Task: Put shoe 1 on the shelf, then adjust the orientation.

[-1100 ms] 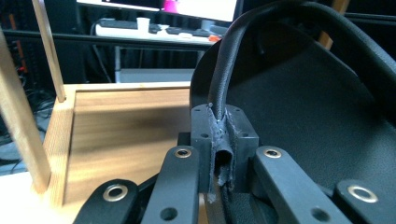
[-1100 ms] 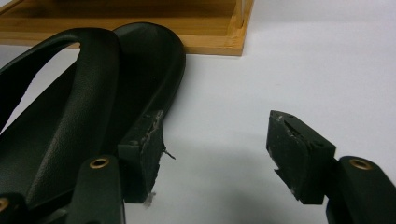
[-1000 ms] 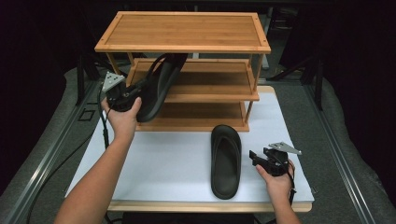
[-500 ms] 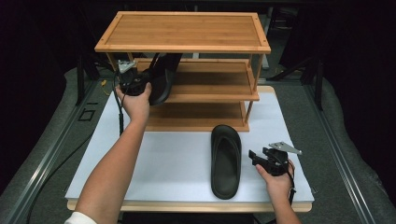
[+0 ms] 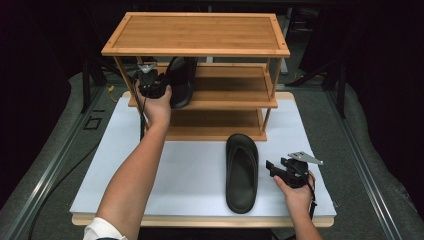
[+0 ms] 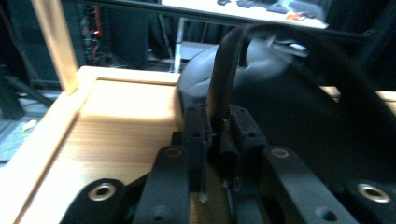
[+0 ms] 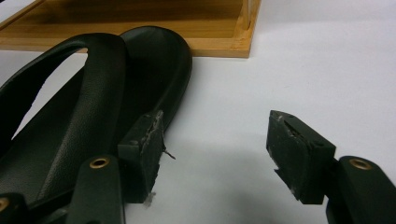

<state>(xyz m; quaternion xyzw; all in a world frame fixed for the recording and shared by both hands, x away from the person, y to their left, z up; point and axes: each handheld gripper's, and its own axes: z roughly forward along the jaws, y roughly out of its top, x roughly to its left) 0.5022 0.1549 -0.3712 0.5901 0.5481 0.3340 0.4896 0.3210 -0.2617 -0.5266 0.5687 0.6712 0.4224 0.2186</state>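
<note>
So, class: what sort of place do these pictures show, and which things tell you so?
Probably a recording lab or studio, not a home: a bamboo shoe rack stands on a white-covered table, dark curtains hang around it, and a person works with a handheld tool.

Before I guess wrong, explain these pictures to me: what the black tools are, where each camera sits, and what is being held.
A person holds a black two-jaw hand gripper in each hand. The high view looks down on a white table with a wooden shoe rack. The other two cameras ride on the grippers, looking along their jaws. The left gripper is clamped on the strap of a black sandal, at the rack's middle shelf. The right gripper is open, empty, just beside a second sandal lying flat on the table.
</note>
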